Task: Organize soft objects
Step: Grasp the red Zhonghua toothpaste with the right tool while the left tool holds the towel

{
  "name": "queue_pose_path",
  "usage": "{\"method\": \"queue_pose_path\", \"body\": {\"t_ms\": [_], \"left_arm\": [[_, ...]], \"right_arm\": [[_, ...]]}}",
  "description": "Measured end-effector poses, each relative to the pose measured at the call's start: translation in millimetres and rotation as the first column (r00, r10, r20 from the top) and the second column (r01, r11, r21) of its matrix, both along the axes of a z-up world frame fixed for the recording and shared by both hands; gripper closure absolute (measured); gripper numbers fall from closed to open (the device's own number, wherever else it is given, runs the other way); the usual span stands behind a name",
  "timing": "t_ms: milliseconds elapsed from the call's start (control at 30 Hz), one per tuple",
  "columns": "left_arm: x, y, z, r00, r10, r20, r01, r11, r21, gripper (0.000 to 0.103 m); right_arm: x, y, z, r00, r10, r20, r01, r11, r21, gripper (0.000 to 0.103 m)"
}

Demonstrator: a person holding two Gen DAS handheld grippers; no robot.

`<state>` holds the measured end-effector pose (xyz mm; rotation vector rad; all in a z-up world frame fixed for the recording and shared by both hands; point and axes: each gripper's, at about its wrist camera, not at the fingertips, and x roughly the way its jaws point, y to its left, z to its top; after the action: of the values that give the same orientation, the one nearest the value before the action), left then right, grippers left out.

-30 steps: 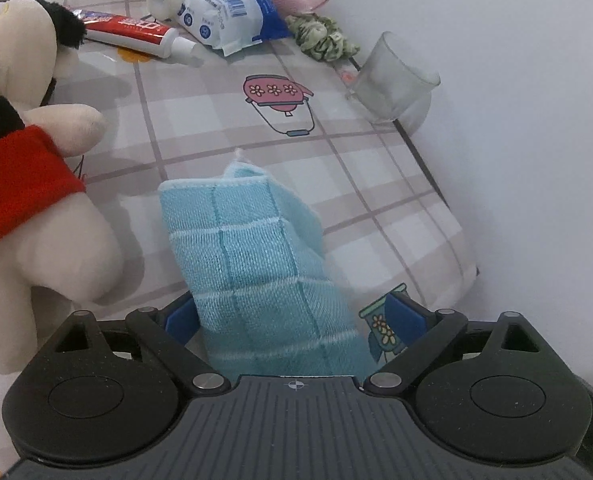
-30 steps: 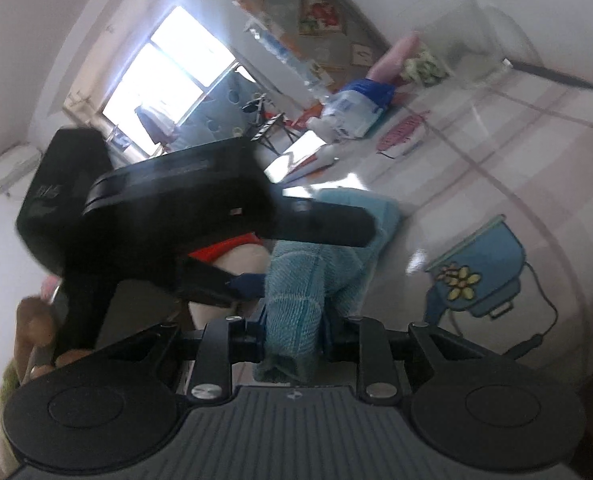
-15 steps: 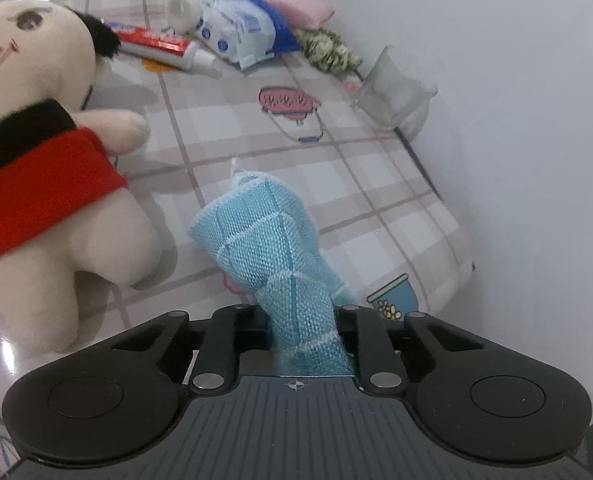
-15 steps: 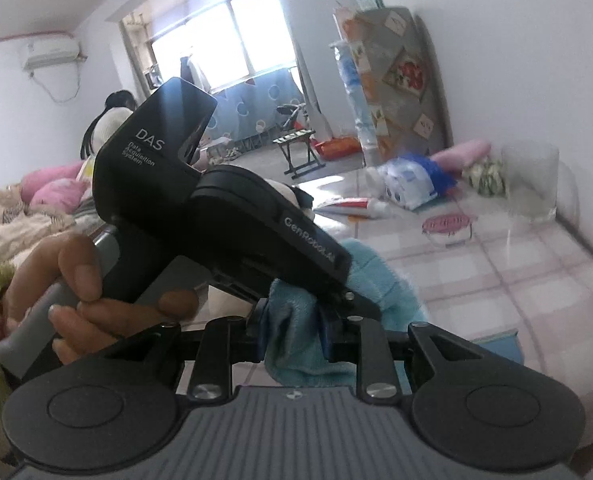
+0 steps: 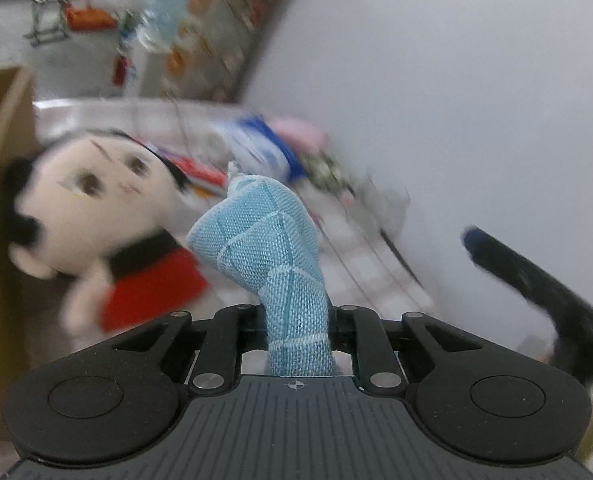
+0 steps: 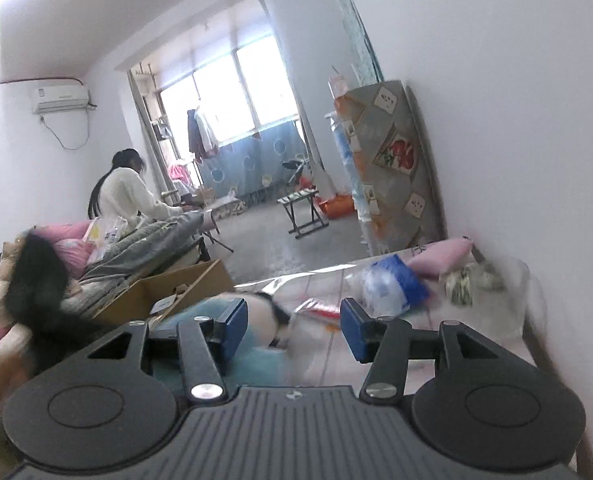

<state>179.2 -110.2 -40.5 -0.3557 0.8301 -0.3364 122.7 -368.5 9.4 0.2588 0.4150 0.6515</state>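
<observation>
No legible writing; blue cloth [image 5: 272, 248] clamped.

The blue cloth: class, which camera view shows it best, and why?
The left wrist view: the blue cloth is sharp and central, pinched in the left gripper. The right wrist view shows only a blurred blue patch low behind the open right gripper.

Your left gripper [image 5: 296, 320] is matt black plastic, pinching a coarse-woven light blue cloth [image 5: 268, 248]. Far left lies a soft plush doll [image 5: 96, 208] beside a brown cardboard box [image 6: 164, 292]; the tablecloth [image 5: 360, 264] looks glossy.
</observation>
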Motion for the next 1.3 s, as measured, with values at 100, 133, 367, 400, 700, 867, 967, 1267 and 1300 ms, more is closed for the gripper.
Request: {"method": "queue_pose_path", "body": {"t_ms": [100, 133, 367, 400, 700, 867, 967, 1267, 1300], "left_arm": [[-7, 24, 12, 0.996, 0.074, 0.045, -0.074, 0.997, -0.001, 0.087], [-9, 31, 15, 0.994, 0.098, 0.056, -0.098, 0.995, -0.003, 0.087], [-13, 74, 22, 0.971, 0.226, 0.075, -0.225, 0.974, -0.022, 0.087], [-14, 79, 21, 0.969, 0.237, 0.072, -0.236, 0.971, -0.027, 0.087], [-24, 114, 10, 0.951, 0.306, 0.038, -0.304, 0.951, -0.049, 0.087], [-27, 115, 12, 0.952, 0.305, 0.037, -0.302, 0.951, -0.065, 0.087], [-35, 116, 13, 0.955, 0.293, 0.044, -0.29, 0.955, -0.068, 0.087], [-60, 130, 21, 0.949, 0.314, 0.037, -0.308, 0.945, -0.112, 0.087], [-64, 133, 23, 0.947, 0.319, 0.038, -0.313, 0.943, -0.117, 0.087]], "right_arm": [[63, 30, -4, 0.997, 0.062, -0.043, -0.065, 0.996, -0.064, 0.07], [86, 45, -9, 0.993, 0.095, -0.076, -0.102, 0.991, -0.085, 0.07], [187, 155, -70, 0.969, 0.167, -0.184, -0.223, 0.91, -0.348, 0.07], [195, 167, -78, 0.967, 0.177, -0.184, -0.236, 0.894, -0.382, 0.07], [226, 196, -112, 0.959, 0.128, -0.254, -0.246, 0.82, -0.516, 0.088], [205, 172, -107, 0.94, 0.076, -0.332, -0.238, 0.844, -0.48, 0.092], [179, 143, -105, 0.909, 0.041, -0.414, -0.228, 0.881, -0.414, 0.092], [90, 97, -98, 0.848, 0.032, -0.529, -0.248, 0.906, -0.343, 0.092], [88, 100, -98, 0.856, 0.028, -0.516, -0.246, 0.9, -0.36, 0.091]]}}
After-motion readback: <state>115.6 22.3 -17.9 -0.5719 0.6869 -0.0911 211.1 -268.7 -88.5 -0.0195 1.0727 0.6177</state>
